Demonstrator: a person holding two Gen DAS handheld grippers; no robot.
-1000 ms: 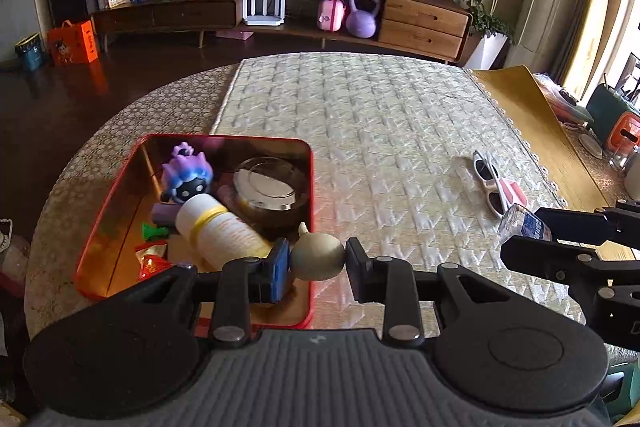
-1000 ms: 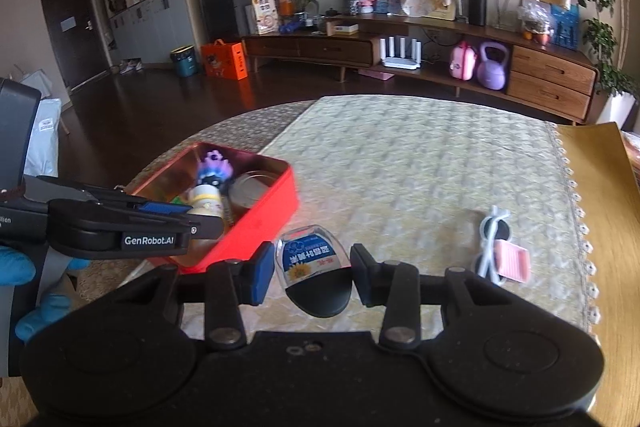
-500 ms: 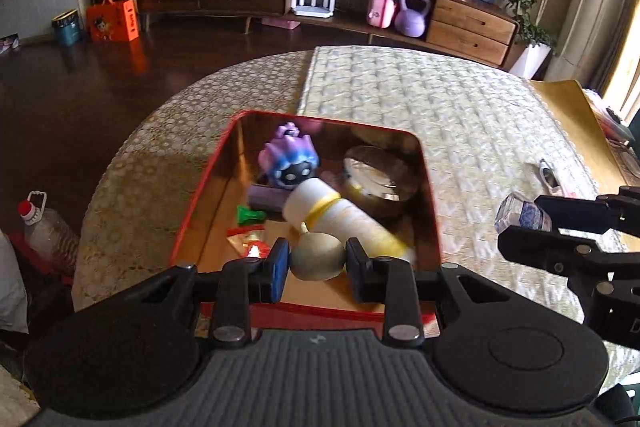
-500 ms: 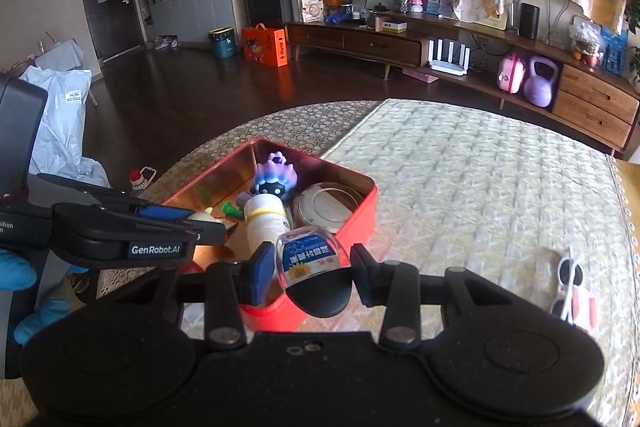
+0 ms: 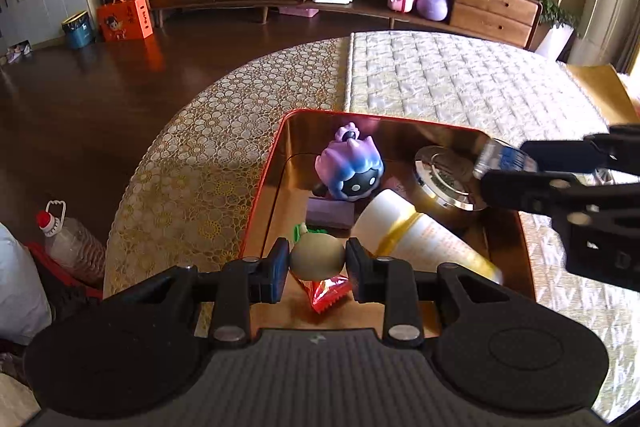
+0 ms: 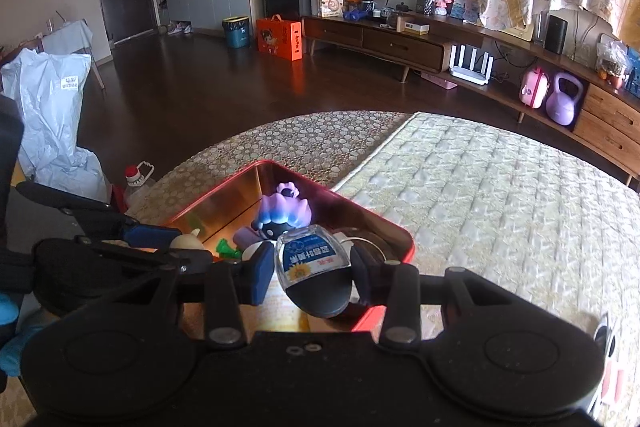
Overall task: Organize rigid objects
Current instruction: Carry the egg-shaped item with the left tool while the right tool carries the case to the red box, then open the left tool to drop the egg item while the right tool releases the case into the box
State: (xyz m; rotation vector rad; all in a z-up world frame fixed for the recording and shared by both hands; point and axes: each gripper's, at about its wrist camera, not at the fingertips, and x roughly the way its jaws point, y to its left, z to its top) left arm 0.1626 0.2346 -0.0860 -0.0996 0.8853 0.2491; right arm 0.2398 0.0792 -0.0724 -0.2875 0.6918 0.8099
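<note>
A red tin box [image 5: 264, 183] sits on the round table, also in the right wrist view [image 6: 384, 223]. It holds a purple toy figure [image 5: 350, 169], a white bottle with a yellow band [image 5: 420, 235], a round metal lid [image 5: 444, 175], a purple block [image 5: 330, 213] and a red wrapper [image 5: 328, 293]. My left gripper [image 5: 318, 261] is shut on a beige gourd-shaped object [image 5: 316, 259], over the box's near part. My right gripper [image 6: 312, 269] is shut on a small clear bottle with a blue label and black cap [image 6: 312, 267], over the box's right side.
The table [image 5: 460, 83] has a quilted cream runner and a gold patterned cloth [image 5: 192, 179]. White and pink sunglasses [image 6: 608, 359] lie at the right edge of the right wrist view. A plastic jug [image 5: 68, 239] stands on the floor left of the table.
Both grippers have moved left, from above the bare cloth to over the red box, each still holding its object. The sunglasses have slid out of the left wrist view.
</note>
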